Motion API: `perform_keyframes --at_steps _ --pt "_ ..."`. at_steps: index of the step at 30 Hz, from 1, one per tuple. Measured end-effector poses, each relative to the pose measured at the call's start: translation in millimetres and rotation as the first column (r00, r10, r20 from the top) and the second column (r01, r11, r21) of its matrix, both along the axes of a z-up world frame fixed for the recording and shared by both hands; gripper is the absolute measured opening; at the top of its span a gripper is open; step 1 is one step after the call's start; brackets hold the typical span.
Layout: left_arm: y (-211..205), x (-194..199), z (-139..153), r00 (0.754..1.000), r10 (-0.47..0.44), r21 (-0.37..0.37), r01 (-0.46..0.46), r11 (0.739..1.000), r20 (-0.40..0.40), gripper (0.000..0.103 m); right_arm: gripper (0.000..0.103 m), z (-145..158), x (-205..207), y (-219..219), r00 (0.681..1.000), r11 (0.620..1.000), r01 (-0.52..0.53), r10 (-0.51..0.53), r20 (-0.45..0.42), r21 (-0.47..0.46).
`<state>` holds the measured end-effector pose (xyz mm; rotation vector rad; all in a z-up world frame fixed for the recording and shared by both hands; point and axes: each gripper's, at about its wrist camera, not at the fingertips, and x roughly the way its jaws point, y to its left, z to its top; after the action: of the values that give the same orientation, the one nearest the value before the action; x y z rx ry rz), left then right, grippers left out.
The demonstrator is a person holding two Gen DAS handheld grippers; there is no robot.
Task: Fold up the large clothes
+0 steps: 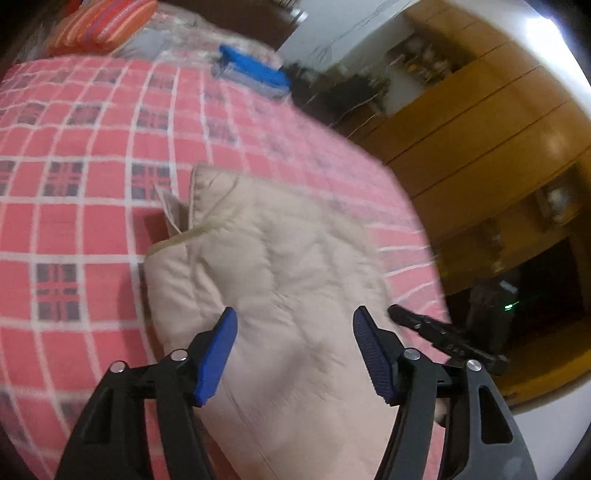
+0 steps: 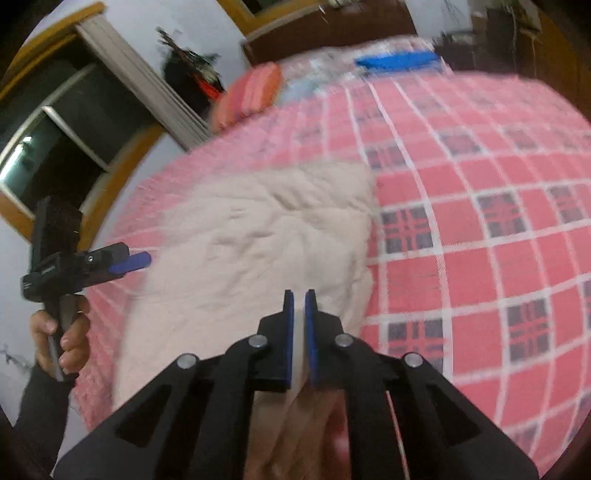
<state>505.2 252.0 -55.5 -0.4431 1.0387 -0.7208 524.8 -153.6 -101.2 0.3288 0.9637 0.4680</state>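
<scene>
Beige quilted garment lies folded on bed. Left gripper jaws spread above it; right gripper jaws pinching its edge.

A bed covered by a pink checked bedspread carries everything. A beige quilted garment, folded, lies flat on the bedspread near its edge. Well beyond the garment, toward the head of the bed, lie an orange striped pillow and a blue flat item.
</scene>
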Motion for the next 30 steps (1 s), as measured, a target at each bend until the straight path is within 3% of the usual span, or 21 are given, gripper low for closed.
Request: perform_keyframes --at_steps 1,3,5,10,13,15,16,17,18,21,24,30 --pt "2.6 -16.6 5.4 0.999 -0.041 -0.007 0.041 0.999 0.003 0.066 0.007 11.2 -16.0 3.3 0.999 0.999 -0.035 0.035 0.024 0.027" --pt "0.6 -50.4 6.4 0.992 -0.124 -0.003 0.124 0.992 0.010 0.065 0.007 24.6 -48.5 14.1 0.992 0.994 -0.106 0.106 0.062 -0.005" --pt "-5.5 -76.6 -2.9 0.985 -0.172 0.008 0.172 0.985 0.013 0.064 0.007 20.3 -69.1 19.5 0.989 0.990 -0.134 0.136 0.054 -0.039" --pt "-31.1 -94.3 -32.6 0.983 -0.183 0.098 0.182 0.978 0.004 0.064 0.003 -29.4 -73.0 16.0 0.995 0.983 -0.095 0.092 -0.029 -0.157" --pt "-26.3 -101.3 -16.7 0.987 -0.160 0.027 0.160 0.987 -0.005 0.066 0.006 -24.2 -74.5 7.3 0.996 0.993 -0.077 0.072 -0.054 -0.093" --pt "-11.6 -113.6 -0.9 0.987 -0.159 -0.023 0.159 0.987 0.012 0.069 0.021 -6.1 -75.5 -8.2 0.997 0.998 -0.059 0.058 -0.048 -0.008" --pt "-0.4 -122.7 6.8 0.989 -0.146 -0.015 0.146 0.989 0.037 0.081 0.051 -1.8 -75.2 -16.3 0.997 0.998 -0.051 0.052 -0.052 0.028" --pt "13.0 -131.1 10.1 0.990 -0.126 -0.002 0.126 0.992 0.056 0.088 0.074 2.7 -72.0 -28.2 0.997 0.997 -0.030 0.035 -0.067 0.075" --pt "20.4 -135.9 9.2 0.992 -0.116 -0.003 0.117 0.993 0.053 0.089 0.099 4.2 -66.8 -39.0 0.996 0.993 -0.003 0.013 -0.084 0.117" --pt "42.9 -133.2 -17.3 0.993 -0.093 -0.055 0.090 0.994 -0.067 0.090 0.099 -4.7 -37.1 -53.9 0.985 0.968 0.052 -0.009 -0.171 0.246" --pt "52.0 -135.9 -45.7 0.990 -0.062 -0.061 0.055 0.997 -0.128 0.090 0.099 -24.0 -1.4 -59.6 0.960 0.926 0.089 0.019 -0.279 0.367" --pt "54.0 -137.0 -81.0 0.974 -0.064 -0.218 0.016 0.976 -0.215 0.090 0.099 -55.0 40.9 -60.8 0.936 0.877 0.108 0.069 -0.346 0.468"
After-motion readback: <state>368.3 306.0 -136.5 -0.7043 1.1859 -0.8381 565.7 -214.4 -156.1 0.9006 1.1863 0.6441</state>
